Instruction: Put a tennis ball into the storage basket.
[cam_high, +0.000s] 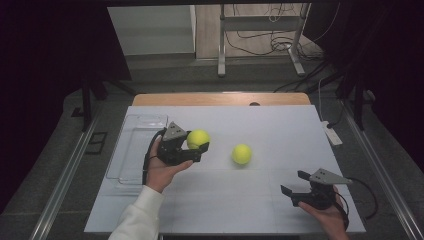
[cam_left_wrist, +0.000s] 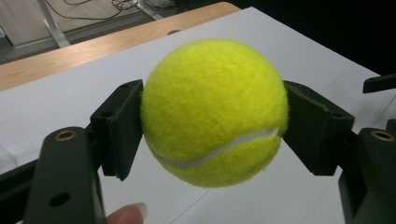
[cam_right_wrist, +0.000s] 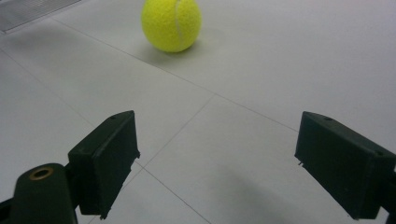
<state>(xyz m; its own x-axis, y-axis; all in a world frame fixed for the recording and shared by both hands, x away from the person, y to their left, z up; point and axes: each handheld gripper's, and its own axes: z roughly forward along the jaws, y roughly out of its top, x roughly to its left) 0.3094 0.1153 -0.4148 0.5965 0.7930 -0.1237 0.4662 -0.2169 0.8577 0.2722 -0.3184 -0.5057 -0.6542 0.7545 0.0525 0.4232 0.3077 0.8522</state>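
Ball (cam_high: 198, 138) in left tongs (cam_high: 199, 146)

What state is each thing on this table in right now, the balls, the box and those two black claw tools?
Left gripper: jaws shut on a tennis ball.
Held tennis ball: clamped, lifted off the table.
Second tennis ball: resting loose on the table.
Right gripper: jaws open, holding nothing.
Clear tray: looks empty.

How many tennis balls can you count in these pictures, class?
2. One tennis ball is clamped in the left gripper beside the clear tray; the other ball lies on the table's middle.
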